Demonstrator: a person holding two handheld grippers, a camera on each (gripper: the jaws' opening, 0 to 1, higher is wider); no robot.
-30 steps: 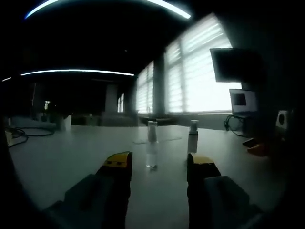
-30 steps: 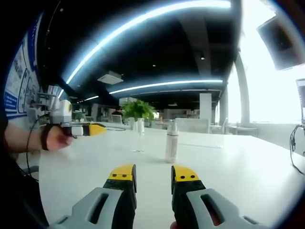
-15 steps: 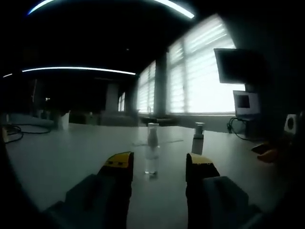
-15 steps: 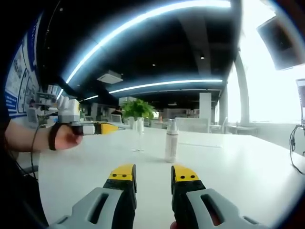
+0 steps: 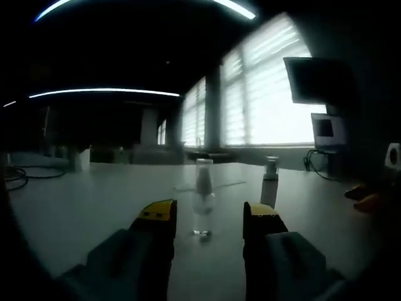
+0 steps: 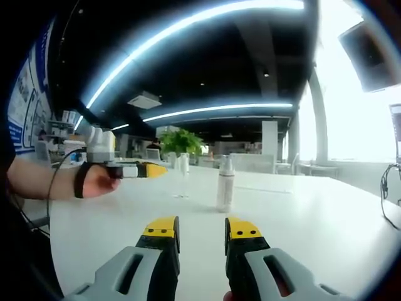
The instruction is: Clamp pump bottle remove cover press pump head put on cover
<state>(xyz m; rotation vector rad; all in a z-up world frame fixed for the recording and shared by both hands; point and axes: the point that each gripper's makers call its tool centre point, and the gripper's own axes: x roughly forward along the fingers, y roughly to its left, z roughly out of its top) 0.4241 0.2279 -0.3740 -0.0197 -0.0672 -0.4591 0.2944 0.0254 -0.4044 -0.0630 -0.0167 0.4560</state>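
Observation:
A white pump bottle (image 6: pixel 225 184) with a capped head stands upright on the white table (image 6: pixel 301 213); the left gripper view has it right of centre (image 5: pixel 269 183). Left of it stands a slim clear bottle (image 6: pixel 183 177), which lies straight ahead of my left gripper (image 5: pixel 208 216) as the clear bottle (image 5: pixel 202 195), just beyond the open yellow-tipped jaws. In the right gripper view a hand (image 6: pixel 100 180) holds the left gripper (image 6: pixel 149 169), its tips close to the clear bottle. My right gripper (image 6: pixel 202 229) is open, low over the table, short of the pump bottle.
A monitor (image 5: pixel 319 78) hangs at the right by bright windows. An orange object (image 5: pixel 369 197) lies at the table's right edge and cables (image 5: pixel 19 179) at the left. A green plant (image 6: pixel 178 143) stands behind the bottles. A cable (image 6: pixel 388 194) loops at the right.
The left gripper has moved forward toward the clear bottle, which looks larger and nearer between its jaws. The right gripper has stayed still.

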